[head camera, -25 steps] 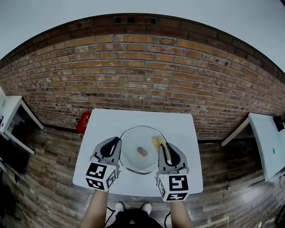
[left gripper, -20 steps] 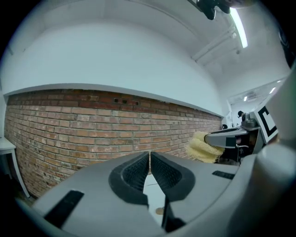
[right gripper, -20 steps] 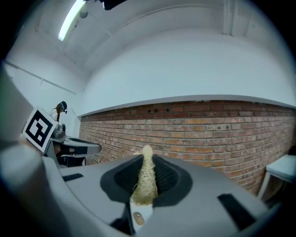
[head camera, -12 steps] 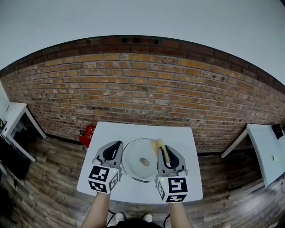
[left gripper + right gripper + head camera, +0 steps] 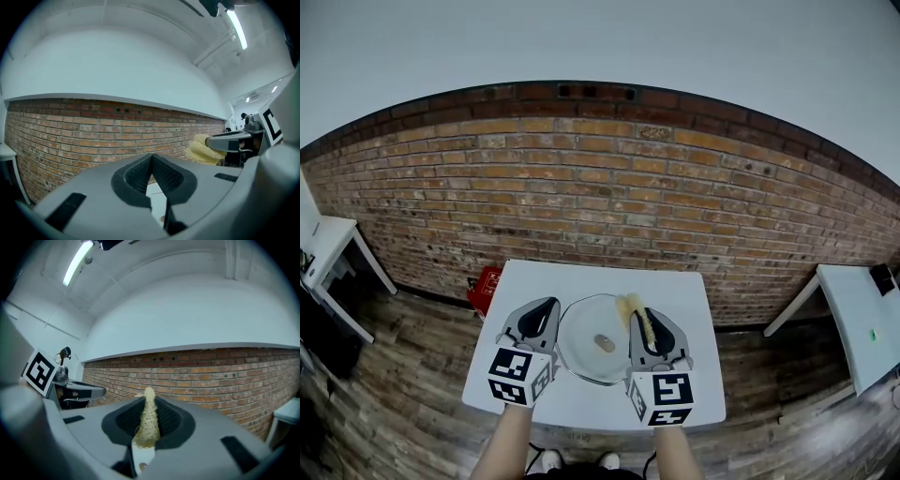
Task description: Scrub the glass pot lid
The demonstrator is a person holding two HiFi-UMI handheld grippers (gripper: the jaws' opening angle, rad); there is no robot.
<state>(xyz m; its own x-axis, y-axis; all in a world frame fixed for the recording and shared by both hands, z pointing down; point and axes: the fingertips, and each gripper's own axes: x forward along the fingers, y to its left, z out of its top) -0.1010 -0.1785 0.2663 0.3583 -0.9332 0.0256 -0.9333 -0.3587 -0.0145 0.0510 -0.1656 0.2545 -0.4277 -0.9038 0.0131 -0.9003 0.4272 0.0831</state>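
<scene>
Squarely between my two grippers, the glass pot lid (image 5: 584,330) lies flat on the white table (image 5: 581,274). At its right edge my right gripper (image 5: 650,323) clamps a yellow scrubber (image 5: 630,303). Just beside its left rim, my left gripper (image 5: 548,306) is pressed together on nothing. A brick wall (image 5: 600,187) stands behind.

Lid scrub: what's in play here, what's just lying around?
In play: lid; scrubber in right gripper; left gripper, shut, beside lid; table.
Lying about: red box on floor; left side table; right side table.
</scene>
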